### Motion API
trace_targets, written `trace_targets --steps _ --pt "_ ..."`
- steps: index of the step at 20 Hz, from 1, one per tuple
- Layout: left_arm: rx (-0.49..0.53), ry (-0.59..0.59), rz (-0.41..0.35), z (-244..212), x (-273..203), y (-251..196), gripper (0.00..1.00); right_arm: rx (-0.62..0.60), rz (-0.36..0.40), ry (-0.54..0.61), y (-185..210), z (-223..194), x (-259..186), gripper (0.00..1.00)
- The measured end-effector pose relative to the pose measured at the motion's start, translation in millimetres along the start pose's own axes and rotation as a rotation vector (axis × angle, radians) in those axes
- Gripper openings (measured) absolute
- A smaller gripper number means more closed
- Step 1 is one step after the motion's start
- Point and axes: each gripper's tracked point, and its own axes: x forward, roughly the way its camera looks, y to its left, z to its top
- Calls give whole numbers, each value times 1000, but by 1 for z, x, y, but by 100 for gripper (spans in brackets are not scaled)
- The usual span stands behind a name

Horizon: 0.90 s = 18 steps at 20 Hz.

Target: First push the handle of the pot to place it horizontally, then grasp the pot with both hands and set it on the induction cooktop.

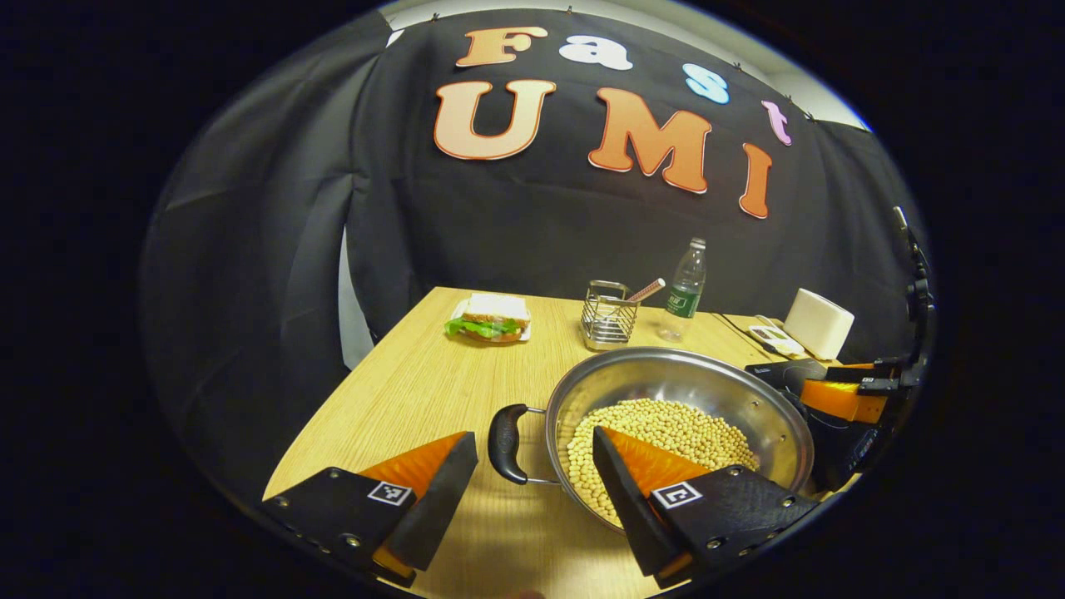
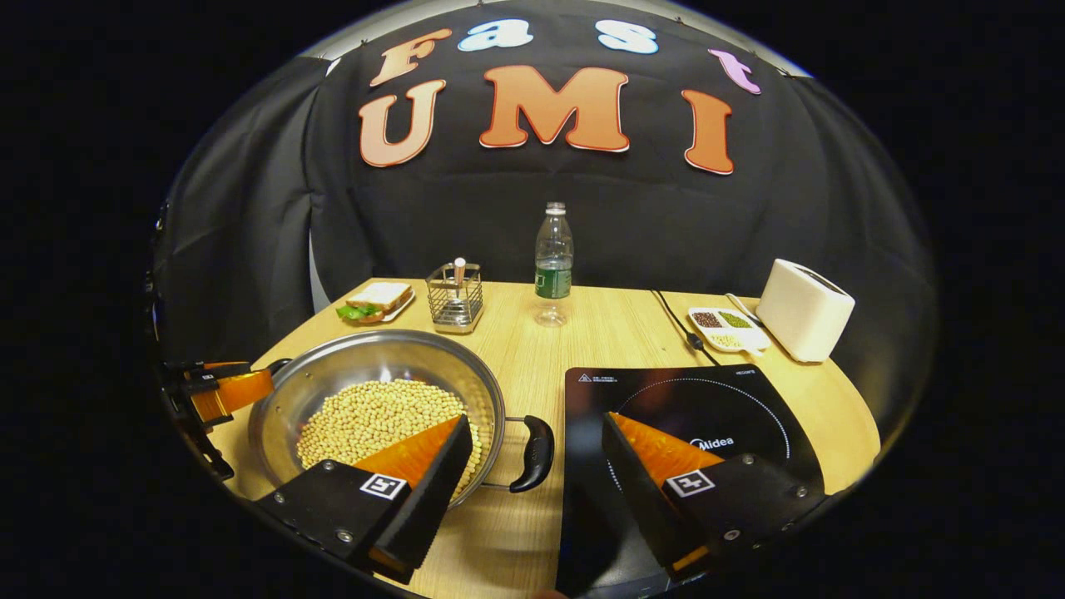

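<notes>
Hand-held gripper, left (image 1: 532, 470) and right (image 2: 532, 453), each open, straddles one black handle (image 1: 507, 443) of the shiny steel bean-filled pot (image 1: 707, 391).

Pot (image 2: 374, 366): bare metal, polished wall throwing soft reflections; its side handle (image 2: 537, 453) is looking like smooth, glossy dark plastic. Beans (image 2: 374, 420) inside are showing a dull, matt skin.

Table (image 2: 599, 333): pale wood-grain surface, smooth, giving a faint sheen under the light.

Cooktop (image 2: 691, 408): flat glassy black top, glossy, catching reflections.

Wire basket (image 2: 455, 298): thin shiny metal rods.

Bottle (image 2: 553, 262): clear plastic, light passing through.

Toaster (image 2: 804, 310): off-white casing, looking like matt, smooth plastic.

Booth wall (image 2: 274, 225): matt black cloth, hanging in creases and folds.

Small tray (image 2: 730, 329) by the toaster: white, smooth; material is hard to tell.
</notes>
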Motion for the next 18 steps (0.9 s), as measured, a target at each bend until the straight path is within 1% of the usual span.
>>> trace_targets --steps 1,2,4,7,11,13,14,15,16,17,18 --pt "-2 3 -9 -1 6 1 89 -2 -2 15 1 -4 5 94" --pt "-2 11 -13 -3 10 2 89 0 1 31 3 -9 10 98" --pt "2 27 -26 -6 16 1 89 0 21 69 11 -17 16 98" --pt "19 50 -36 -12 23 2 89 0 14 99 10 -24 23 98" --pt "19 83 -51 -20 30 2 91 29 24 127 12 -29 27 97" --pt "9 88 -61 -22 34 1 84 34 35 143 15 -32 28 95" --pt "7 89 -65 -22 36 0 84 31 30 140 14 -31 28 94" --pt "4 84 -50 -21 37 4 84 33 32 139 14 -30 29 91" --pt "-2 89 -52 -22 38 4 72 42 42 147 17 -31 30 89" --pt "-14 94 -52 -22 38 6 70 47 44 169 19 -36 29 78" --pt "-22 101 -55 -22 36 6 64 48 37 171 17 -37 30 78"
